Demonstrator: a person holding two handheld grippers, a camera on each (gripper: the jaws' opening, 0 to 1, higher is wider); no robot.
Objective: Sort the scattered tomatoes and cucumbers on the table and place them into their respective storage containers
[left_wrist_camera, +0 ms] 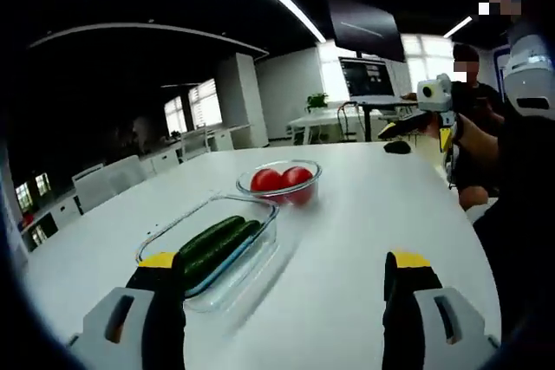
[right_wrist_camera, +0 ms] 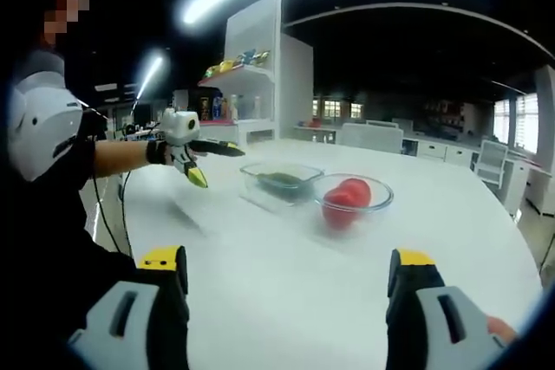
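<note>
- Cucumbers (left_wrist_camera: 215, 243) lie in a rectangular glass container (left_wrist_camera: 253, 259) on the white surface (left_wrist_camera: 347, 240), left in the left gripper view.
- Tomatoes (left_wrist_camera: 282, 179) fill a round glass bowl (left_wrist_camera: 279, 192) just beyond it.
- Left tongs (left_wrist_camera: 286, 273) stand wide and empty above the surface.
- Right tongs (right_wrist_camera: 287, 268) also gape wide, empty.

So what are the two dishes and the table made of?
The round bowl with the tomatoes looks like clear glass, or maybe clear plastic: you see the red through its wall. The long dish holding the cucumbers is clear and shiny too. The table looks smooth, white and slightly glossy, probably laminate.
</note>
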